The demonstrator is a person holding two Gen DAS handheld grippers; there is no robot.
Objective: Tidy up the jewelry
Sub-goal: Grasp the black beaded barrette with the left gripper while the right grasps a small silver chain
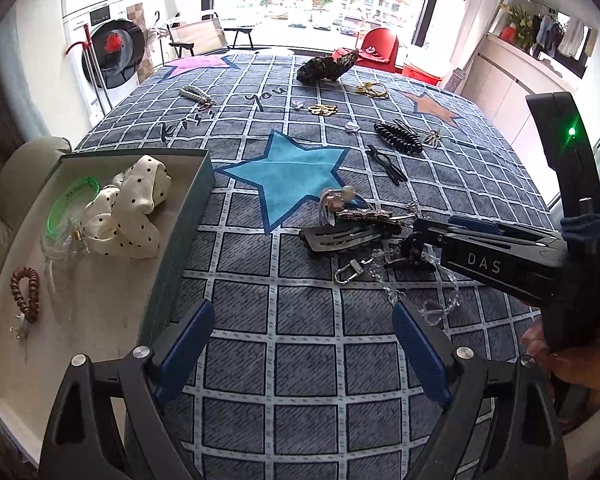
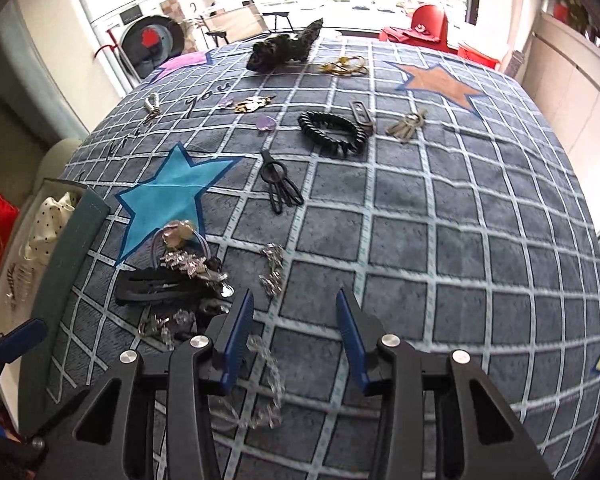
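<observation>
A grey open box (image 1: pixel 180 216) at the left holds a polka-dot scrunchie (image 1: pixel 128 208), a green bracelet (image 1: pixel 70 204) and a brown coil tie (image 1: pixel 24 292). My left gripper (image 1: pixel 304 352) is open and empty over the checked cloth beside the box. My right gripper (image 2: pixel 296 340) is open, low over a clear crystal bead chain (image 2: pixel 264 376), which also shows in the left wrist view (image 1: pixel 396 280). A pile of hair clips (image 2: pixel 168 280) lies just left of it. A black coil tie (image 2: pixel 334 132) and black clips (image 2: pixel 280 184) lie farther out.
A leopard scrunchie (image 1: pixel 328 66), gold pieces (image 1: pixel 370 89), pearl clips (image 1: pixel 196 96) and small charms lie toward the far edge of the star-patterned cloth (image 1: pixel 300 380). A washing machine (image 1: pixel 112 48) stands beyond at the left, and a red chair (image 1: pixel 380 46) at the back.
</observation>
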